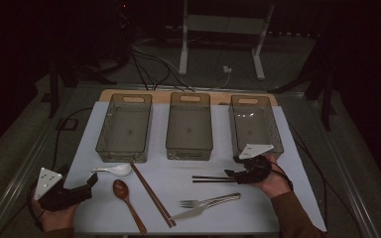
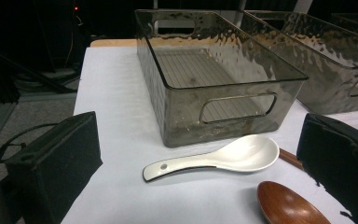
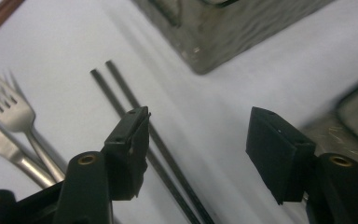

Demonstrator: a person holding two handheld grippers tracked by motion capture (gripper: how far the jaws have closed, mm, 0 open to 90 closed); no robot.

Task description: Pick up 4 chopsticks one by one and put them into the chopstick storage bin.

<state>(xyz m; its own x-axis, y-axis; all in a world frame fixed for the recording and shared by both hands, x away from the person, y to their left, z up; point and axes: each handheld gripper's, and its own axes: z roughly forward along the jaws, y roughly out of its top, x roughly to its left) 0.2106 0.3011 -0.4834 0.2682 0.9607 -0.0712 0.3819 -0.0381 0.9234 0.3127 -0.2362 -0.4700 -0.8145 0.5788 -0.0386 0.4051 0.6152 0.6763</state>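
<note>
- Saw the counter [image 1: 104, 208] spread with a white sheet across the lower half of the high view, all the cutlery loose on it.
- Found the left bin [image 1: 121, 154], middle bin [image 1: 189, 152] and right bin [image 1: 248, 100] in a row across the centre, every one empty; judged the sorting barely begun, nothing yet put away.
- Noted the right gripper [image 1: 230, 173] at lower right with fingers [image 3: 130, 135] apart, clamped on nothing, just above the near end of the black chopsticks [image 1: 211, 178].
- Noted the left gripper [image 1: 93, 179] at lower left, fingers apart and empty, aimed at the white spoon [image 1: 114, 170].
- Placed the black chopsticks flat at centre right, below the gap between middle and right bins, close to that bin's corner; judged that corner the only thing near a lift.
- Left to sort as well: brown chopsticks [image 1: 151, 195], wooden spoon [image 1: 124, 193], fork [image 1: 211, 201] and knife [image 1: 188, 214], the last two touching.
</note>
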